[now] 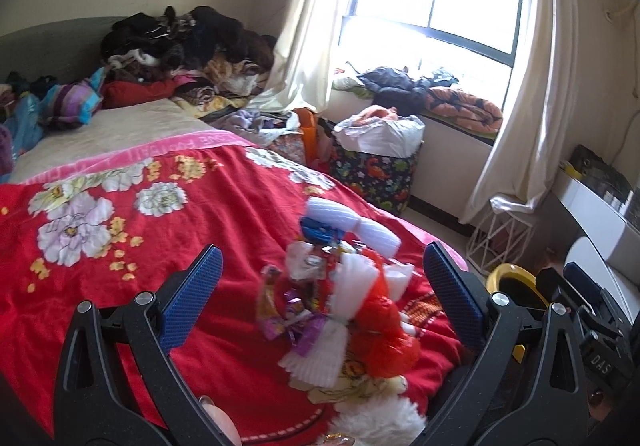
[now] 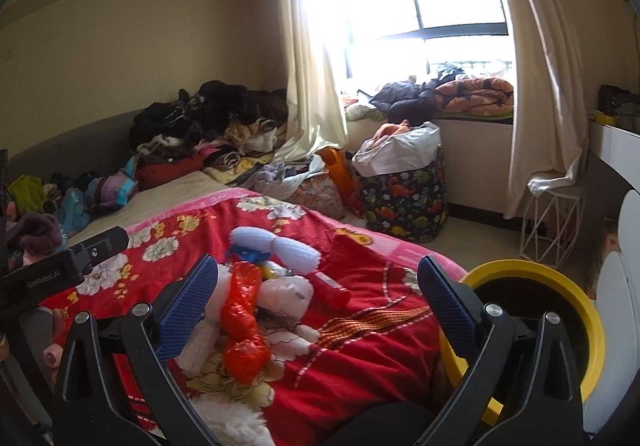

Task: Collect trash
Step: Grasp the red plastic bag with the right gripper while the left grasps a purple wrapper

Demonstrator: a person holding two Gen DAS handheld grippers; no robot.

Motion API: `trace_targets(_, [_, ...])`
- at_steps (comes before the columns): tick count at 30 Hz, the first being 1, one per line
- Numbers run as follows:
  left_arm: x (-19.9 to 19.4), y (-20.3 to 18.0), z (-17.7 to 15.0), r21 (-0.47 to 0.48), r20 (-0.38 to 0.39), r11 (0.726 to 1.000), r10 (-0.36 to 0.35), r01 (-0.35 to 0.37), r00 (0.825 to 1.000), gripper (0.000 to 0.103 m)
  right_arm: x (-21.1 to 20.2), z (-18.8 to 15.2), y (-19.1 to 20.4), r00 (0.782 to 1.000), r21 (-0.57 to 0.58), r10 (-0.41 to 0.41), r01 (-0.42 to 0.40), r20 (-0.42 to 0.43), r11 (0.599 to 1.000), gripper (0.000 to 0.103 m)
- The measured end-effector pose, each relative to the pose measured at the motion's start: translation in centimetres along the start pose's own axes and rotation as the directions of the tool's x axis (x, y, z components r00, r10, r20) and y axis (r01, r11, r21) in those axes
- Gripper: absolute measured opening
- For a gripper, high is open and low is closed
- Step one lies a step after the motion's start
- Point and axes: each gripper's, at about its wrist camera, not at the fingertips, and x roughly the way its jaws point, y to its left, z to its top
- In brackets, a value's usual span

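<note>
Your left gripper (image 1: 322, 300) is spread wide and grasps nothing, its blue ribbed pads (image 1: 195, 294) standing either side of the trash pile (image 1: 340, 298) on the red floral blanket (image 1: 120, 230); your right gripper (image 2: 314, 304) is likewise released, its pads (image 2: 188, 306) framing the same heap near the bed's foot edge. On readable writing: the black device (image 1: 600, 342) at the right edge of the left view carries the letters "DAS", the left gripper's body seen from the right camera shows a small white label too blurred to spell with certainty, and the pink towel band (image 1: 168, 152) across the bed has woven lettering, upside down and only partly legible. The trash is soft and crinkly: a crumpled orange-red plastic bag (image 2: 240, 326), white foam fruit netting (image 1: 320, 350) with a ribbed mesh texture, a twisted white mesh sleeve (image 2: 276, 248) shaped like a bow, a scrap of blue wrapper (image 1: 320, 232), shiny purple and yellow foil wrappers (image 1: 288, 322), and a red cylindrical tube (image 2: 334, 288) lying just beside the pile. White fluffy fabric (image 2: 236, 422) sits at the near edge. A round bin with a yellow rim (image 2: 560, 286) and a dark inside stands off the bed's right corner, near a dinosaur-print fabric hamper (image 2: 404, 198).
</note>
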Motion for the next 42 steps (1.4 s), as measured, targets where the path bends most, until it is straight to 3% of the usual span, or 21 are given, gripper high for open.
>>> trace_targets(13, [1.8,5.4,0.0,-0.065,-0.033,0.994,0.084,-0.086,0.996,0.092,5.6,-0.2,3.6,0.976,-0.021,0.141,-0.147,-0.166,0.989,0.097])
trace_targets(19, [3.8,7.7,-0.8,-0.097,-0.103,0.994,0.030,-0.040,0.994,0.092,8.7,-0.8,4.3,0.951,-0.031,0.165,-0.179,-0.262,0.983,0.097])
trace_targets(23, [5.2,8.2,-1.8,-0.103,-0.155,0.995,-0.034,0.018,0.987,0.092,10.8,-1.9,4.4,0.918,-0.011,0.183,-0.200,-0.351,0.980,0.097])
trace_targets(26, [6.3,8.1,-2.6,-0.098,-0.196,0.994,-0.062,0.043,0.979,0.092,12.2,-3.0,4.2,0.888,0.017,0.199,-0.212,-0.415,0.977,0.082])
trace_targets(31, [7.8,7.8,-3.5,-0.109,-0.243,0.990,-0.113,0.089,0.963,0.091,13.4,-4.1,4.3,0.859,0.025,0.215,-0.230,-0.465,0.973,0.074])
trace_targets(40, [9.0,5.2,-3.7,-0.055,-0.277,0.984,-0.179,0.170,0.944,0.058,14.4,-5.7,3.7,0.822,0.071,0.259,-0.260,-0.508,0.963,0.049])
trace_targets(42, [9.3,4.8,-3.7,-0.051,-0.284,0.982,-0.189,0.182,0.940,0.049,14.5,-5.7,3.7,0.817,0.067,0.265,-0.270,-0.512,0.961,0.036])
